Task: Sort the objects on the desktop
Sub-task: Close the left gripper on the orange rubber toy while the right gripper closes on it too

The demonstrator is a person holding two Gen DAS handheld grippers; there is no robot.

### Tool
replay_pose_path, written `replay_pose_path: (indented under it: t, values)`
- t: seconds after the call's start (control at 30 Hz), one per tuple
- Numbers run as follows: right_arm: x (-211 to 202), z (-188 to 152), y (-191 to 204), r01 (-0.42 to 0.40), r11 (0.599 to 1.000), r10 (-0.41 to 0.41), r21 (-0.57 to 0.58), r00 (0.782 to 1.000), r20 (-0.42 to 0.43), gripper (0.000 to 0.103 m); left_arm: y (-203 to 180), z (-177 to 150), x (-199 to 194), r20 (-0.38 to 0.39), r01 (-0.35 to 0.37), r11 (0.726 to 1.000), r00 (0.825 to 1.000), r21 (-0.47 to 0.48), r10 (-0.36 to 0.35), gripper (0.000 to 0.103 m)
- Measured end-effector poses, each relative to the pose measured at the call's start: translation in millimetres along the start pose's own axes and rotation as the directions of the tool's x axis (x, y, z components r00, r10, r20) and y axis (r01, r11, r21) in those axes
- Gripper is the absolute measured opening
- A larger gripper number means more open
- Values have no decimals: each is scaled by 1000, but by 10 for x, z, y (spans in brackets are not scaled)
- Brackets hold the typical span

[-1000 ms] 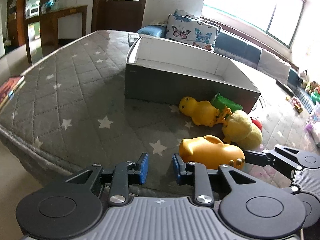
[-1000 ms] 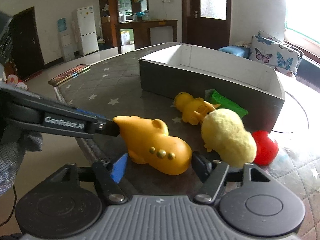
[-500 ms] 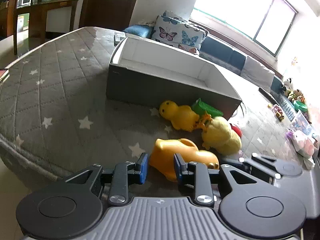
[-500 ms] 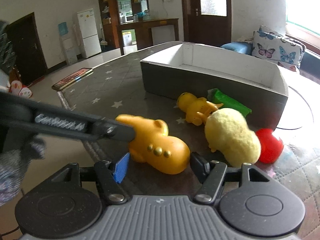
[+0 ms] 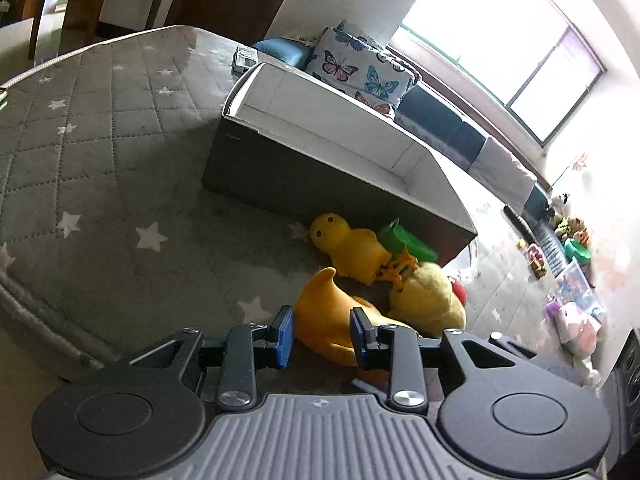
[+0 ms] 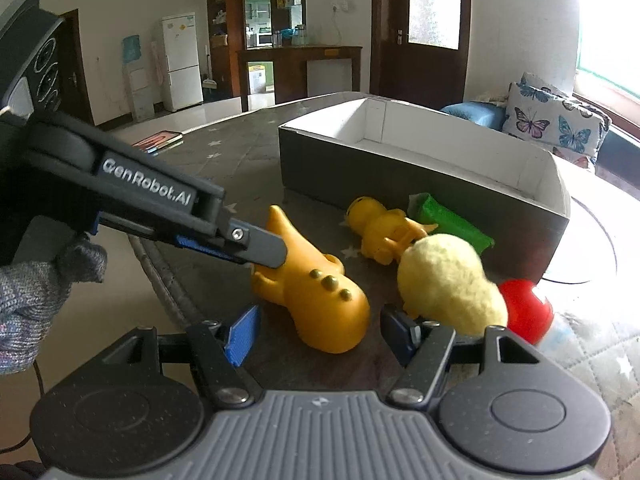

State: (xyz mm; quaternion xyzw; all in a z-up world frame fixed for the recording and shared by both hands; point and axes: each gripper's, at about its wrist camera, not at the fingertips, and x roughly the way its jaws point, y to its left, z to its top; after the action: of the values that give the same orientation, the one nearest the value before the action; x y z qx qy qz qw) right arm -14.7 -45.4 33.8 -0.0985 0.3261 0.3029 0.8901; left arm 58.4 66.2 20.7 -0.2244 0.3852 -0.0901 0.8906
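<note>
Orange rubber toy lies on its side on the star-quilted table cover, at 6 o'clock from the open grey box, near the table's front edge. Left gripper straddles its tail end, fingers part-open and close on either flank; whether the pads already press the rubber, cannot tell. Right gripper sits wide open around the toy's rounded end, holding nothing, probably steadying or standing by.

Grip at the narrow end looks deliberate: easier to pinch than the fat body.

Other toys cluster against the box wall: yellow duck, green piece, fuzzy yellow chick, red ball at 3 o'clock of the chick. Box interior appears empty, so sorting is likely at its start.
</note>
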Motion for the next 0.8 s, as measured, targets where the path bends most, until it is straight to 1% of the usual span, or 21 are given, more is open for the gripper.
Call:
replay_pose_path:
  t: [0.07,0.2,0.4,0.5,0.63,0.73,0.8]
  values:
    - [20,16,-8,-2,1000,2,9,1000,1,67,21,33,18,2,7,1000,1000,-16,-7,33]
    - [56,42,-53,-4,999,4,35,1000,-4,61,45,87,58,7,14,1000,1000,-27,-14,33]
    - [89,62,-87,-4,999,5,50,1000,-21,61,111,167,163,-4,31,996,999,-85,-32,34]
    - [90,66,-100,-10,999,12,50,1000,-28,61,95,193,197,-11,27,996,1000,-88,-28,34]
    - [83,83,-146,10,998,-8,62,1000,-20,62,150,185,204,-15,36,990,999,-140,-38,35]
    - [87,98,-162,-7,997,8,75,1000,-13,61,195,178,196,-18,41,984,999,-175,-45,36]
    - [107,98,-167,-18,997,19,77,1000,-16,52,230,172,171,-20,44,980,999,-192,-48,36]
